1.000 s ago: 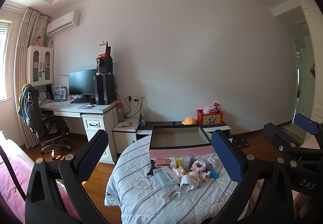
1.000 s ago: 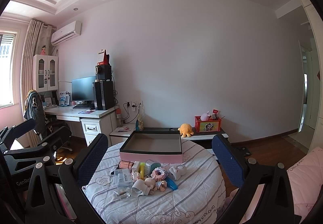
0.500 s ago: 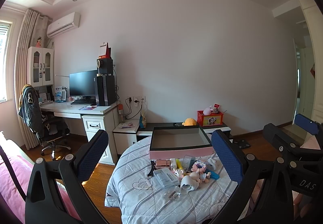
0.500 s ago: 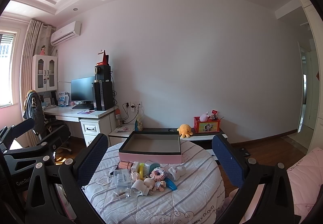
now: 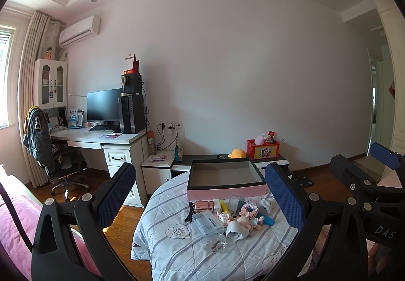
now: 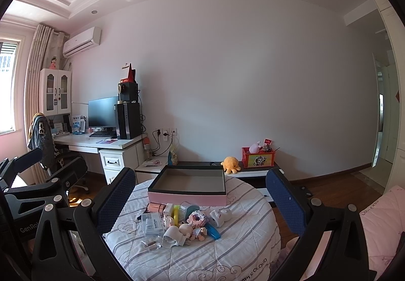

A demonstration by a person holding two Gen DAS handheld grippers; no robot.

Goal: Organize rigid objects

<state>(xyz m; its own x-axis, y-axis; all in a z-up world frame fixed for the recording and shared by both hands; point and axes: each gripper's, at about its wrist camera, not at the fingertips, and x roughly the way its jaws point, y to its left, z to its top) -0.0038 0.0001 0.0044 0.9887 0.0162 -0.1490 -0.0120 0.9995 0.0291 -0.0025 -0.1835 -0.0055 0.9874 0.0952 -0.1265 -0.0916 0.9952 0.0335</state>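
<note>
A pile of small rigid items (image 5: 227, 220) lies on a round table with a striped quilt (image 5: 177, 255): a clear plastic case (image 5: 207, 223), a white cup-shaped piece (image 5: 235, 230), a small doll, a blue piece (image 5: 268, 220). Behind them stands an empty pink box with a dark rim (image 5: 225, 177). The pile (image 6: 182, 222) and the box (image 6: 188, 186) also show in the right wrist view. My left gripper (image 5: 200, 195) is open and empty, held back from the table. My right gripper (image 6: 202, 197) is open and empty, also short of the pile.
A white desk (image 5: 101, 139) with monitor and computer tower stands at the left, with an office chair (image 5: 58, 162). A low cabinet (image 6: 253, 172) behind the table holds an orange plush and a red box. Pink bedding (image 6: 379, 217) lies at the right. Wooden floor surrounds the table.
Both views have shifted slightly; the table and pile sit a little closer and lower. Both grippers stay open and empty.
</note>
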